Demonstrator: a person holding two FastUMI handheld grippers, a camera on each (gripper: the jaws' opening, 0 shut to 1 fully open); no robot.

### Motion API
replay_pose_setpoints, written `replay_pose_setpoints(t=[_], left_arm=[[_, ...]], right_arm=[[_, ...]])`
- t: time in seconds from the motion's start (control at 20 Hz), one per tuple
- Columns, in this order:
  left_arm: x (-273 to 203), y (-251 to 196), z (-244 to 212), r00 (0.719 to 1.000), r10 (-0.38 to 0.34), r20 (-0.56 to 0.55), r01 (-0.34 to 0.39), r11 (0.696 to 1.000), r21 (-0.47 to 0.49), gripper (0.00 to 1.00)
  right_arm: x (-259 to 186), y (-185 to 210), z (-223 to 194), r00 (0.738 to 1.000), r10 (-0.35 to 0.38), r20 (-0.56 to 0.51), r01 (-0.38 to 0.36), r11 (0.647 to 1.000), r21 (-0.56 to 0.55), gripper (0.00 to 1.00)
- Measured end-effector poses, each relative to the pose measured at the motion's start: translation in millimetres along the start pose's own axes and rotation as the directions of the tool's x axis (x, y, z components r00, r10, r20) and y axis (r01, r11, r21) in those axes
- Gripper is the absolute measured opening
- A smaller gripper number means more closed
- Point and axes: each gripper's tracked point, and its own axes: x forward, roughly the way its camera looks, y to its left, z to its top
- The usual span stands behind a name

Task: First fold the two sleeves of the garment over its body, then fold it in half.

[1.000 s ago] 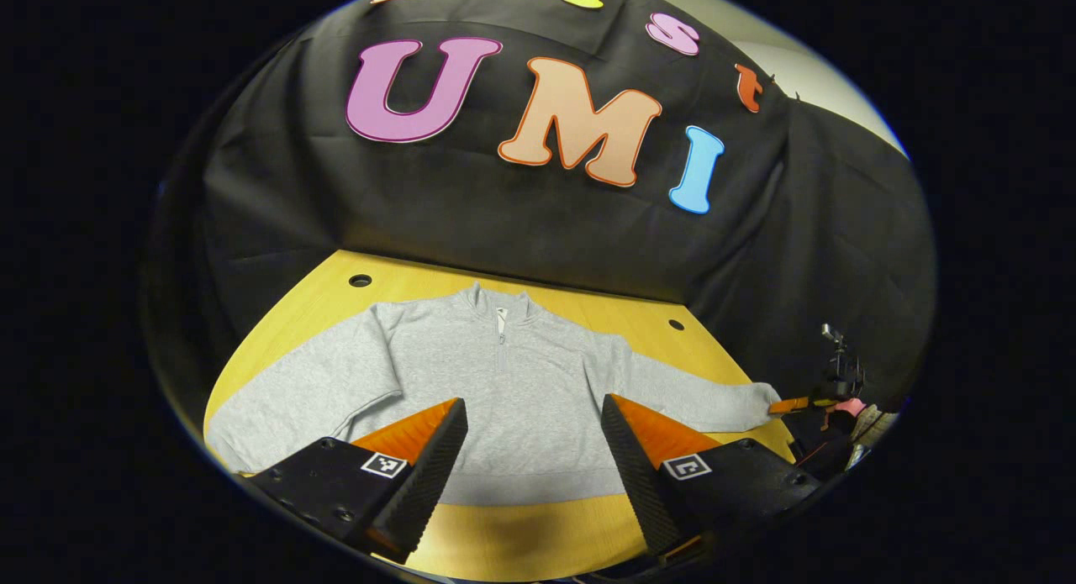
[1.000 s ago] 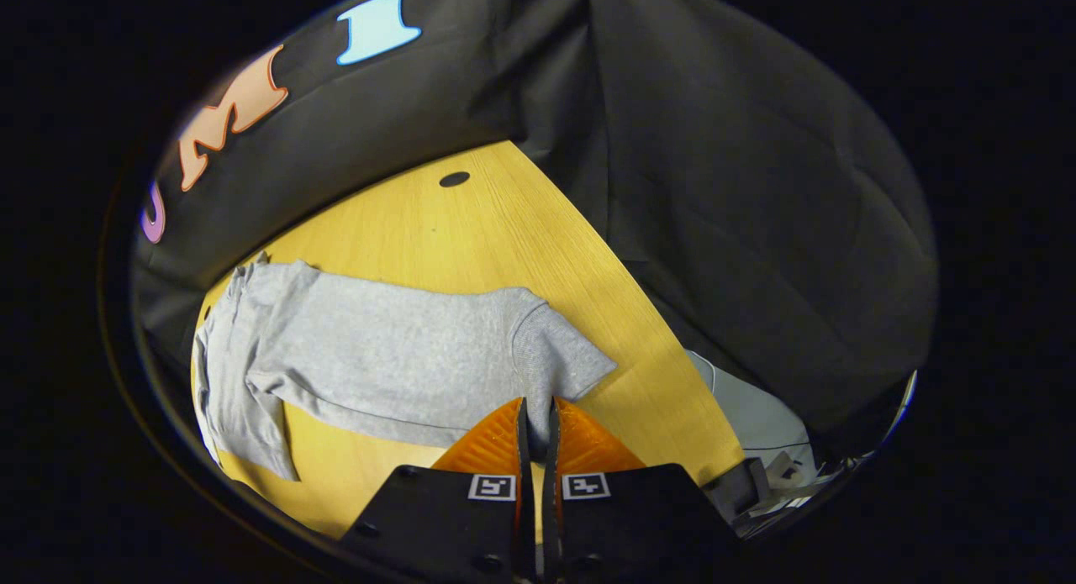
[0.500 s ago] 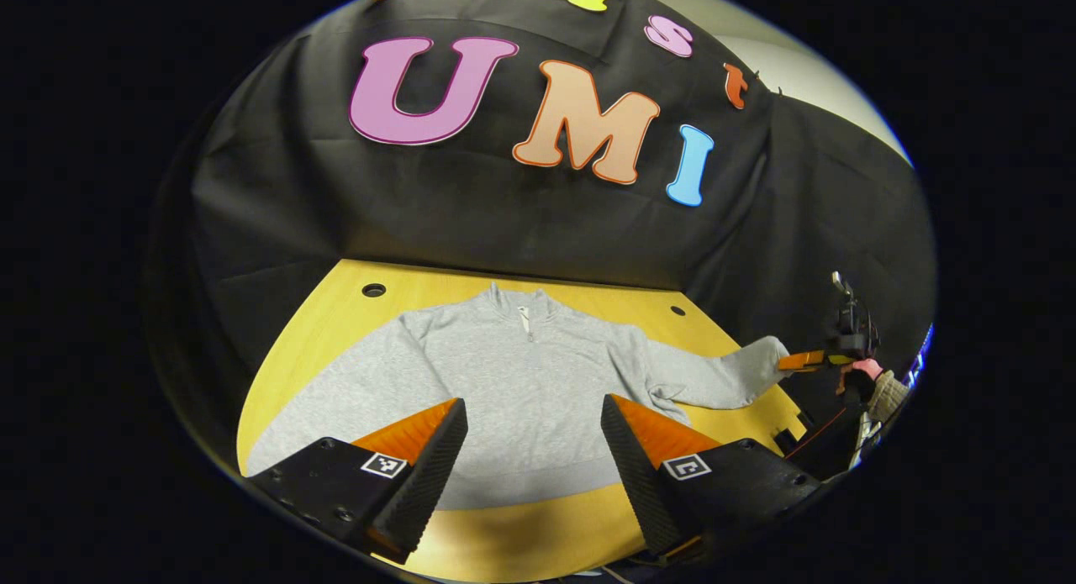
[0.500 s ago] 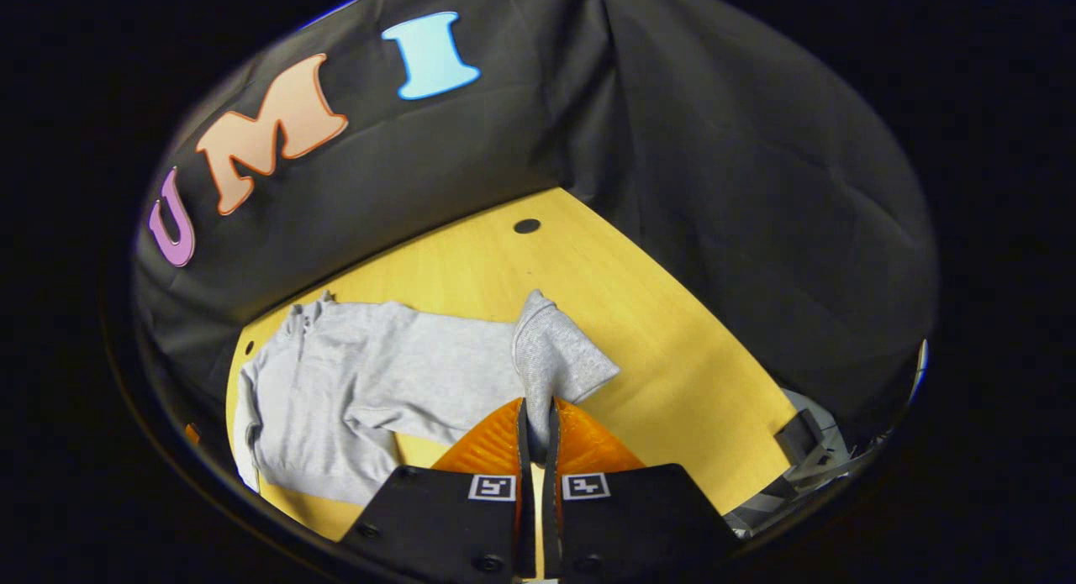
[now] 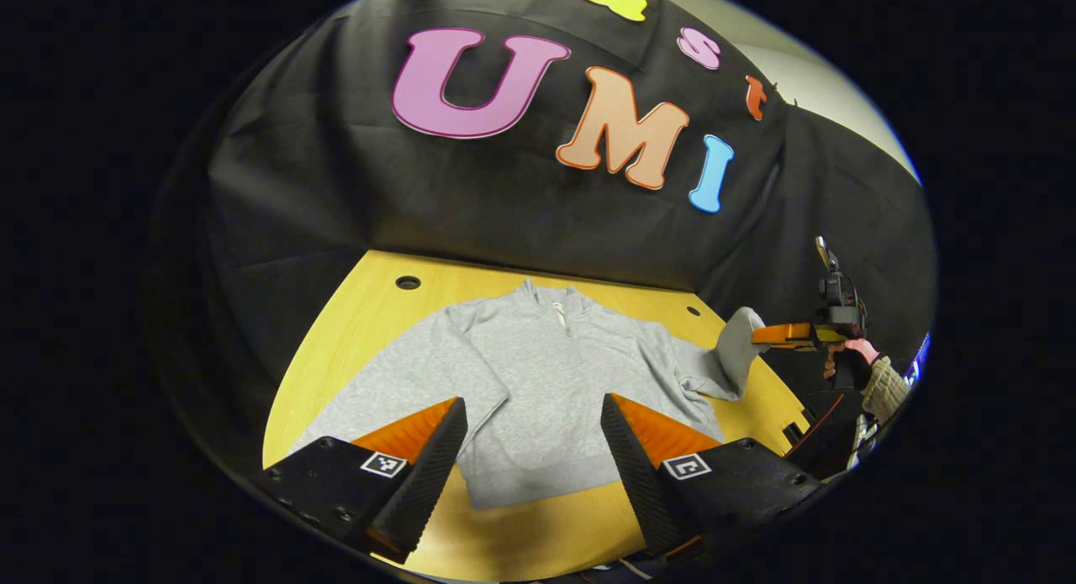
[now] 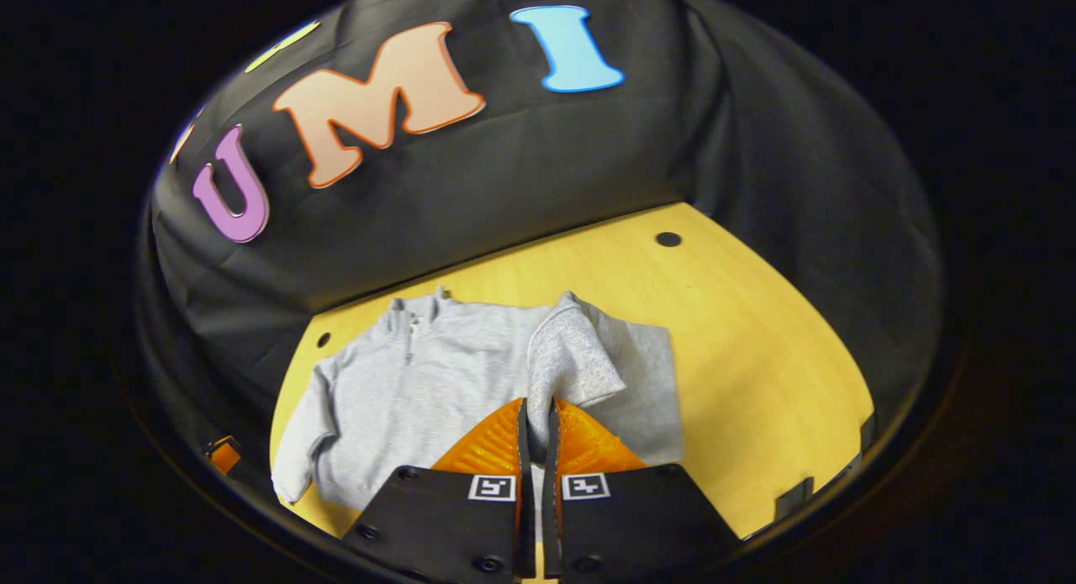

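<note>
Yellow wood-grain counter (image 5: 353,332) with two dark round holes (image 5: 408,282) near its far edge; a grey zip-collar sweatshirt (image 5: 538,382) lies spread directly on it.

Both views high, facing garment (image 5: 538,374)

Left gripper (image 5: 534,416) seen from its own camera: two wedge-shaped fingers (image 5: 429,462) with ribbed inner faces, each set in a black angular block with small round screws and a square black-and-white marker on top. Right gripper (image 6: 536,416) has the same build, with paired square markers side by side. From the left gripper view, the far gripper carries a small dark camera on top; the hand (image 5: 845,361) holding it wears a pale ribbed knit cuff (image 5: 883,391).
</note>
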Motion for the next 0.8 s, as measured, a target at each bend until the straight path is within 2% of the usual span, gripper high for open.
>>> replay_pose_setpoints(t=[0.15,0.35,0.6,0.8], left_arm=[[-9.2,18.8,-6.6,1.000,0.028,-0.005,-0.028,0.999,-0.027,0.94],[-22.6,47.3,-17.3,0.997,0.079,-0.013,-0.080,0.993,-0.085,0.94],[-41.0,84.1,-30.2,0.988,0.155,-0.016,-0.156,0.979,-0.134,0.94],[-54.8,112.1,-46.2,0.975,0.222,-0.026,-0.223,0.958,-0.180,0.94]], right_arm=[[18.8,72.1,0.8,0.993,0.115,-0.009,-0.115,0.993,0.005,0.06],[29.6,160.7,-10.4,0.965,0.259,-0.028,-0.259,0.966,0.004,0.06],[44.2,273.1,-28.1,0.901,0.428,-0.071,-0.429,0.903,0.007,0.06],[51.4,339.0,-60.0,0.839,0.531,-0.118,-0.533,0.846,0.019,0.05]])
